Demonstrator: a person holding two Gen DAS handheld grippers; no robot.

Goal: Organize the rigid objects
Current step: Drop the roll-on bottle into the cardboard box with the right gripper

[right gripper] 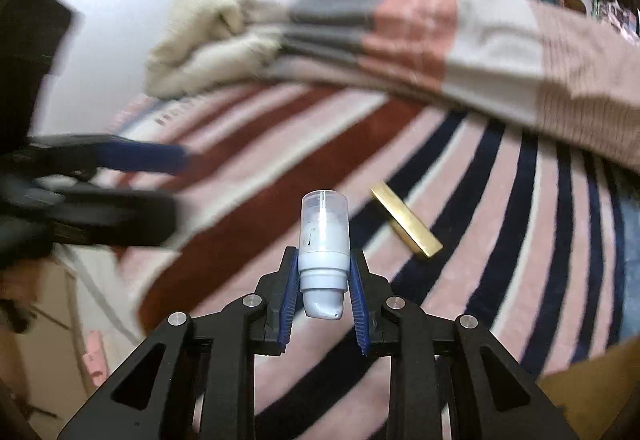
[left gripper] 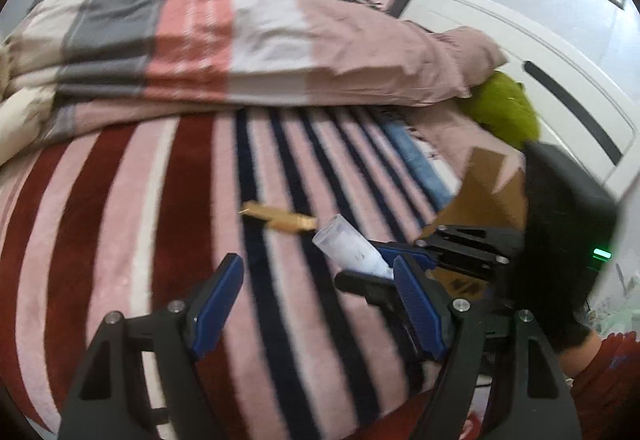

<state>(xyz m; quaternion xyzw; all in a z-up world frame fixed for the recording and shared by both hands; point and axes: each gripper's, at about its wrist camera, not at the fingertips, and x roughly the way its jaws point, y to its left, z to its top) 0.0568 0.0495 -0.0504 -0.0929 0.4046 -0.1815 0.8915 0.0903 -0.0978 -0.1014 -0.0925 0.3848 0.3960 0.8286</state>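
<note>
My right gripper (right gripper: pixel 324 260) is shut on a small white pump bottle with a clear cap (right gripper: pixel 324 236), held above the striped blanket. The same bottle (left gripper: pixel 352 246) shows in the left wrist view, in the right gripper (left gripper: pixel 386 260) at the right. A gold bar-shaped object (left gripper: pixel 282 220) lies on the blanket just beyond it; it also shows in the right wrist view (right gripper: pixel 406 226). My left gripper (left gripper: pixel 320 280) is open and empty over the blanket; it appears blurred at the left of the right wrist view (right gripper: pixel 160 184).
A striped pink, red and navy blanket (left gripper: pixel 160 220) covers the bed. A folded quilt (left gripper: pixel 240 48) lies behind. A cardboard box (left gripper: pixel 484 196) stands at the right, with a green plush (left gripper: pixel 504 108) and the white headboard (left gripper: pixel 540 60) beyond.
</note>
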